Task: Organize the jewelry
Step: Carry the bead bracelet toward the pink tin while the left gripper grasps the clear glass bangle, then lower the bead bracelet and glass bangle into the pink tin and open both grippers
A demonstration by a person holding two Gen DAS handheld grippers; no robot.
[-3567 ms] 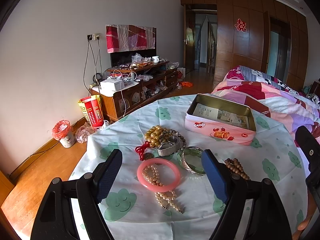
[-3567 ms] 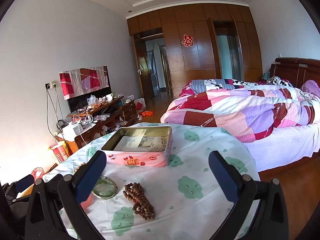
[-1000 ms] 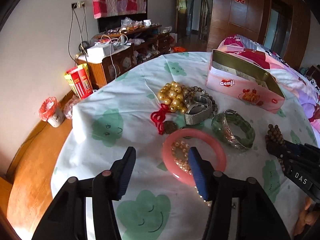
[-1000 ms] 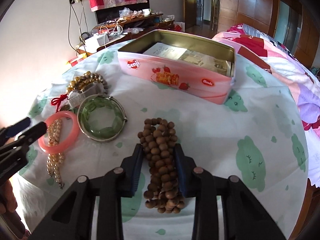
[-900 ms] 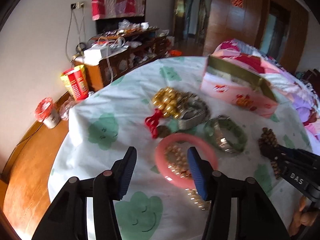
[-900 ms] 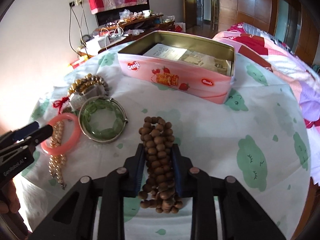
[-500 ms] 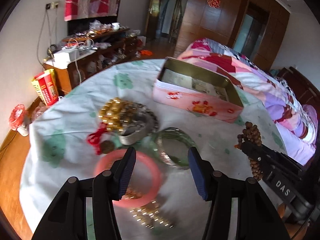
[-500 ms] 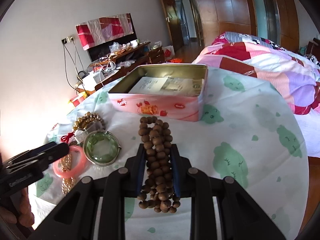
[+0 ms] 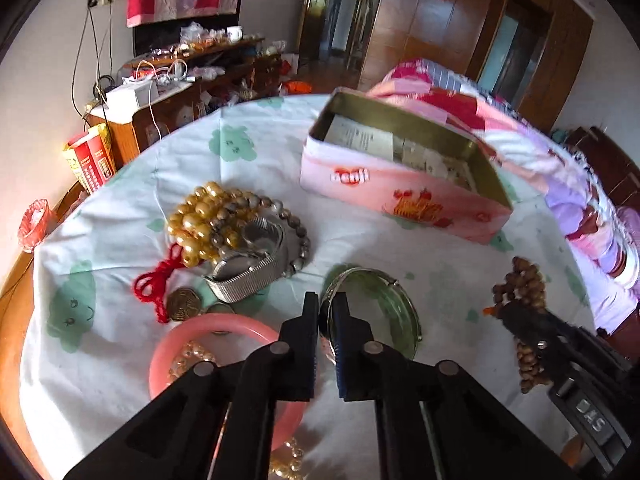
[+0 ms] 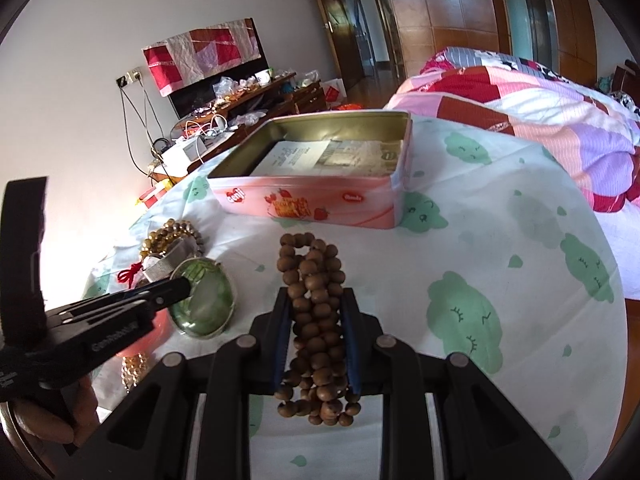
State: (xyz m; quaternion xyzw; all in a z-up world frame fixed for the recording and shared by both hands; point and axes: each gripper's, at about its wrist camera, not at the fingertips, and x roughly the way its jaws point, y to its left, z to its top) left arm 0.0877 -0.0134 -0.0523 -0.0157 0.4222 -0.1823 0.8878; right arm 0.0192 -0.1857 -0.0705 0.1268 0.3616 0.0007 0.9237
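My right gripper (image 10: 316,300) is shut on a brown wooden bead bracelet (image 10: 312,280) and holds it above the tablecloth, short of the open pink tin (image 10: 320,200); it also shows in the left wrist view (image 9: 520,292). My left gripper (image 9: 325,304) is shut on the near rim of the green bangle (image 9: 384,320), which lies on the cloth; the bangle also shows in the right wrist view (image 10: 204,312). The pink tin (image 9: 400,184) holds papers.
A pink bangle (image 9: 200,340) with a pearl strand inside, a mesh-band watch (image 9: 252,268), golden bead bracelets (image 9: 200,220), a red cord (image 9: 156,284) and coins lie on the round table's cloth (image 9: 260,160). A bed (image 10: 520,100) is at right, a cluttered cabinet (image 9: 180,92) behind.
My left gripper has moved right from the pink bangle and shut on the green bangle's rim. My right gripper has lifted the wooden beads and carried them toward the tin.
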